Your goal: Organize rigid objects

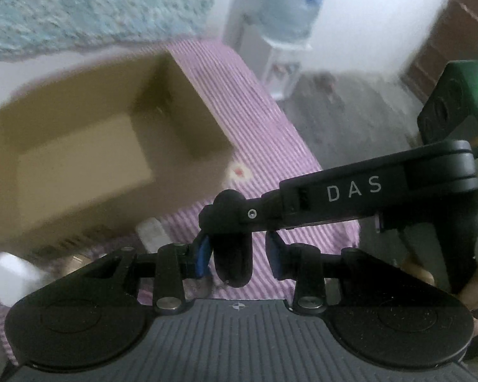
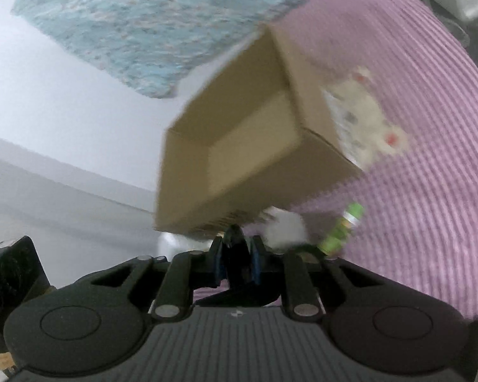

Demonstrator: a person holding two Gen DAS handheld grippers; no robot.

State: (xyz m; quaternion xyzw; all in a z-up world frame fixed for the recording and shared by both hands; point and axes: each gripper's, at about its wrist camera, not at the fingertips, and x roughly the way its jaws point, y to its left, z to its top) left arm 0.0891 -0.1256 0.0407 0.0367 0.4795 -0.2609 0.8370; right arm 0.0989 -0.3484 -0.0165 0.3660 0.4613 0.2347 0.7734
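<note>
Black object (image 2: 235,254) tight in right jaws, left jaws apart; green bottle (image 2: 342,229) right-view only.

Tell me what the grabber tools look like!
Both tools are black. The left tool and right tool have blue pads inside their fingers and a grey ribbed plate behind. The right one's side says DAS in white letters.

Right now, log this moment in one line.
left gripper: open | right gripper: shut on dark object | cardboard box: open, on striped cloth
</note>
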